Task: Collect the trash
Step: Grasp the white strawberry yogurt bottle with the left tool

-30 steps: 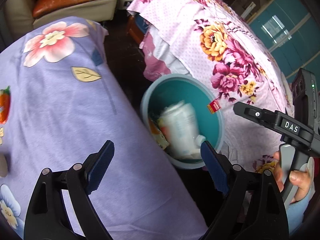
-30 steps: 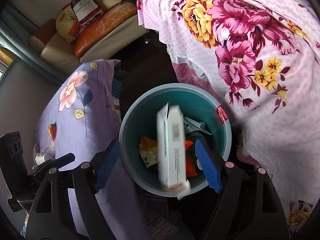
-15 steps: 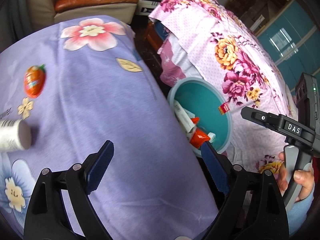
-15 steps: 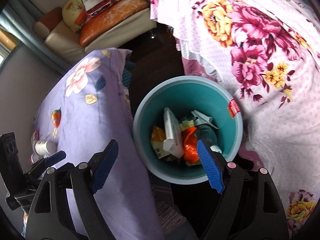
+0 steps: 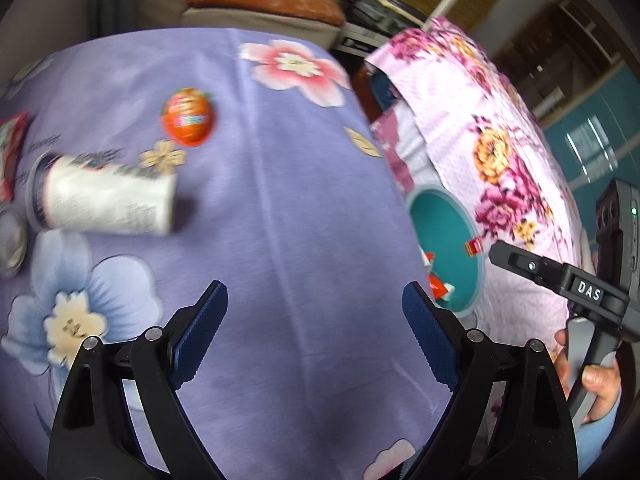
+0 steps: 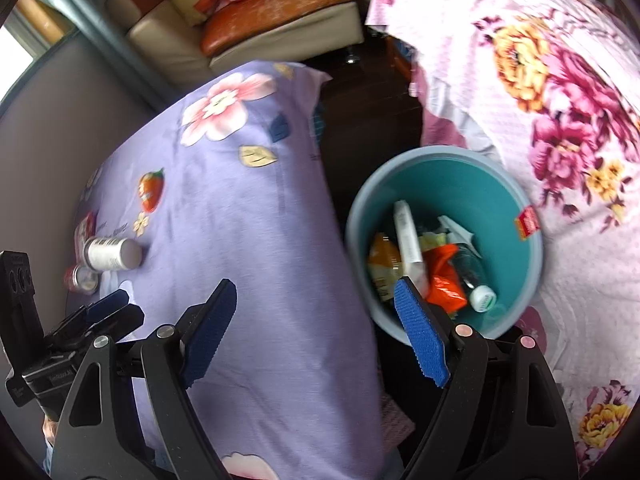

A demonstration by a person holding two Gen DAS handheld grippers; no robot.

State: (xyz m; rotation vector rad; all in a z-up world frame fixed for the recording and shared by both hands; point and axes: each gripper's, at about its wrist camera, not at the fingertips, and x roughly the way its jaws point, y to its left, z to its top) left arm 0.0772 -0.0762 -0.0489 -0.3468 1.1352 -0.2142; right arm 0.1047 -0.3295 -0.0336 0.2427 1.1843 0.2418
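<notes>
A teal trash bin [image 6: 516, 200] stands on the floor between the two covered surfaces and holds a white carton [image 6: 408, 240], an orange wrapper [image 6: 444, 276] and a bottle [image 6: 480, 292]; it also shows in the left wrist view [image 5: 460, 220]. A white cup [image 5: 104, 200] lies on its side on the purple floral cloth [image 5: 280, 200], next to a small tin [image 5: 10, 240] and a red wrapper [image 5: 10, 148]; the cup also shows in the right wrist view [image 6: 112, 254]. My left gripper [image 5: 316, 340] is open and empty above the cloth. My right gripper [image 6: 316, 332] is open and empty beside the bin.
A pink floral cloth [image 6: 560, 80] covers the surface right of the bin. A sofa with an orange cushion [image 6: 280, 4] stands at the back. The dark floor gap [image 6: 368, 92] runs between the two cloths.
The white carton dropped from my right gripper into the bin. Both grippers swung left, away from the bin and over the purple cloth, bringing the lying cup into view.
</notes>
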